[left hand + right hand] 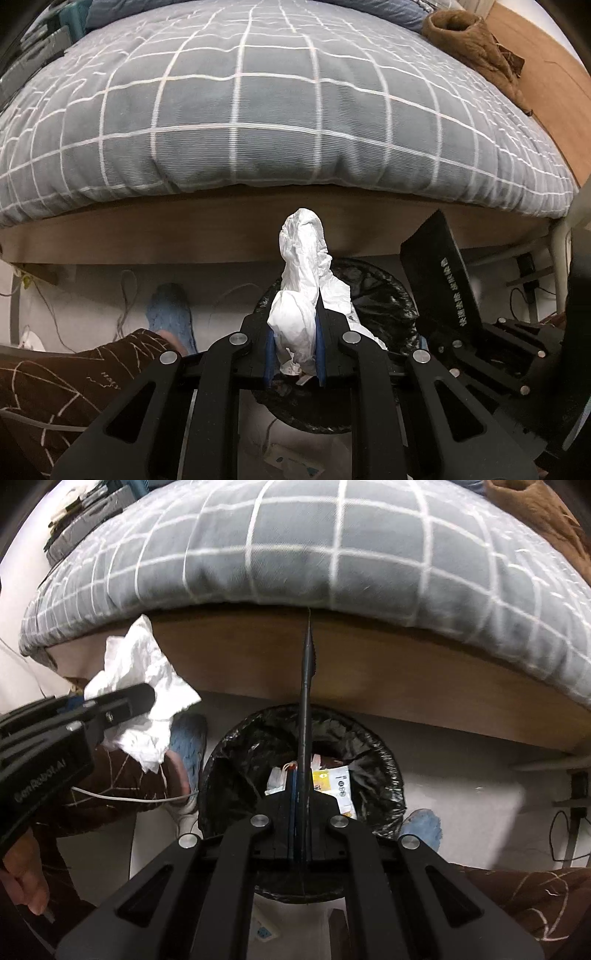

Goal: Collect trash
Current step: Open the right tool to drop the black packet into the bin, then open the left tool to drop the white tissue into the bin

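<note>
left gripper (295, 354): tilting steeply down, clamping white tissue (303, 280) above bin (388, 295)
right gripper (303, 812): pointing down over bin, pinching black packet (307, 686)

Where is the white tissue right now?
Clamped in the left gripper, the tissue is above the black-lined trash bin, in front of the bed.

crumpled white tissue (301, 291) | upright | above black-lined bin (384, 291); flat black packet (439, 273), probably

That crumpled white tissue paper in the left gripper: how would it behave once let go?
The crumpled white tissue paper looks light and floppy: it creases around the left gripper. It would probably drop slowly and could miss the black-lined round trash bin.
</note>
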A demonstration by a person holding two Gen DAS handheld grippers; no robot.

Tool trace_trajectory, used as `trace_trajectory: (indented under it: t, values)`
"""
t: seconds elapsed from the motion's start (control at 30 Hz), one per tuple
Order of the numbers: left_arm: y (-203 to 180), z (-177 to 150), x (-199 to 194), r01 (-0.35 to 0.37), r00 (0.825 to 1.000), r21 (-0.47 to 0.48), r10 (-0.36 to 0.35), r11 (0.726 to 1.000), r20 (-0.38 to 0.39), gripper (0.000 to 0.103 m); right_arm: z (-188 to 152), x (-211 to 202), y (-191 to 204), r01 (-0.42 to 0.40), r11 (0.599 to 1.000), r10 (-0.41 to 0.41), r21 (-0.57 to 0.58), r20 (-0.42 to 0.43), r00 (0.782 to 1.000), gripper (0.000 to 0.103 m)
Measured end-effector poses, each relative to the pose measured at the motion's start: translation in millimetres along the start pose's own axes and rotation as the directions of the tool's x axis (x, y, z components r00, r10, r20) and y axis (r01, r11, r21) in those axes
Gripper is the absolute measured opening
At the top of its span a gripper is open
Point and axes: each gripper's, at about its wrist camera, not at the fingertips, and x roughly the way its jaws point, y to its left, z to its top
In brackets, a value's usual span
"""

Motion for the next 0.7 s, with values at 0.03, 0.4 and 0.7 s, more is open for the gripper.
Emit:
trace_trajectory:
  t: [0.03, 0.4, 0.7]
  values:
    - [3.9, -0.1, 1.2, -0.007, 1.0, -0.007, 0.007, 1.0, -0.002, 0.015, 0.5, 3.1, 0.7, 0.002, 1.0, -0.002, -0.003, -0.005, 1.0, 0.003]
    - [27.5, -2.3, 7.5, -0.048, 0.999, -0.039, 0.047, 0.998, -0.026, 0.015, 3.3, 15.0, 14.4, 0.038, 0.999, -0.038, -0.027, -0.001, 0.999, 0.03]
    - [15.3, -2.9, 20.6, -0.032, 0.999, -0.004, 0.032, 0.999, -0.038, 0.015, 2.1, -9.9, -21.7, 0.104, 0.992, -0.109, 0.071, 0.075, 0.991, 0.074]
